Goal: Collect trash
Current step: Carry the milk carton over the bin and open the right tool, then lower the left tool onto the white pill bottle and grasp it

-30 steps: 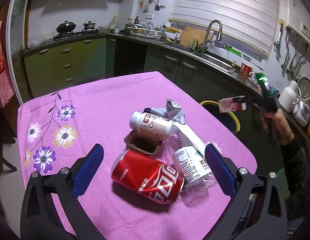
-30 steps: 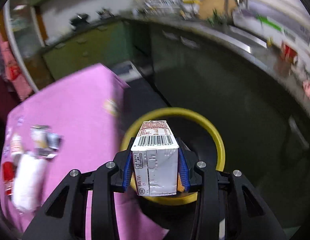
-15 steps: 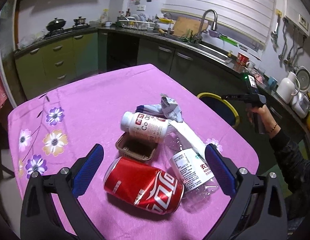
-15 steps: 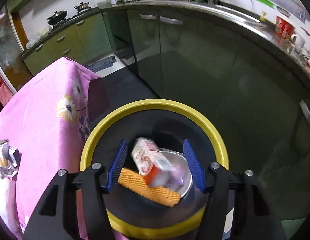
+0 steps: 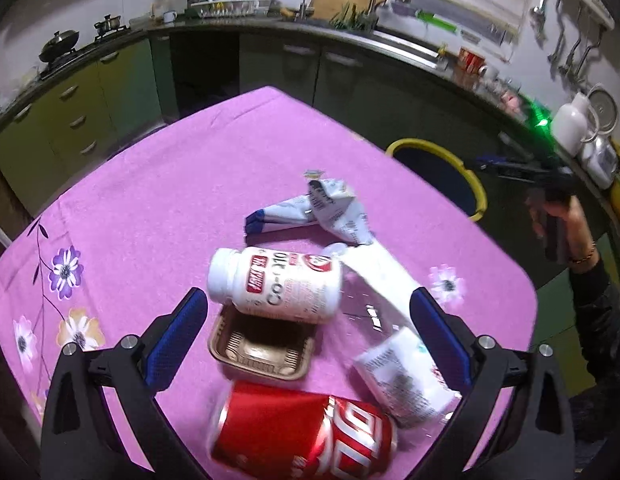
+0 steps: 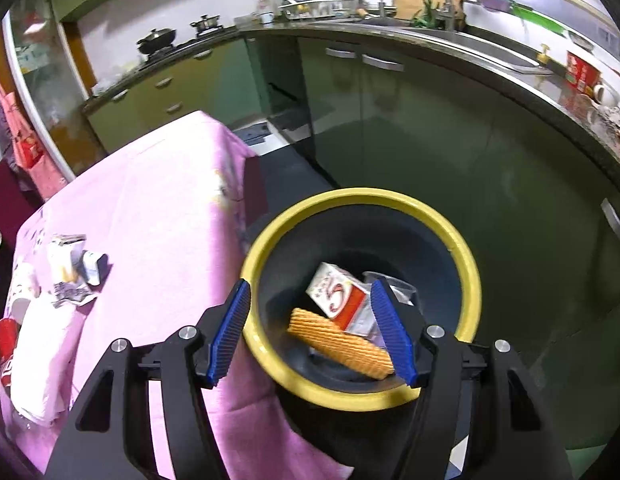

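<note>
Right gripper jaws opening, nothing between, above yellow-rimmed bin holding the carton; left gripper spread over table trash (red can cut off, blurred).

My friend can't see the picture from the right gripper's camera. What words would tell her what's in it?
The right gripper, its blue jaws opening with nothing between them, hangs over a yellow-rimmed trash bin holding a red-and-white carton and an orange ridged piece. A table under a pink floral tablecloth, with more trash on it, stands to the left, with green kitchen cabinets behind.
</note>
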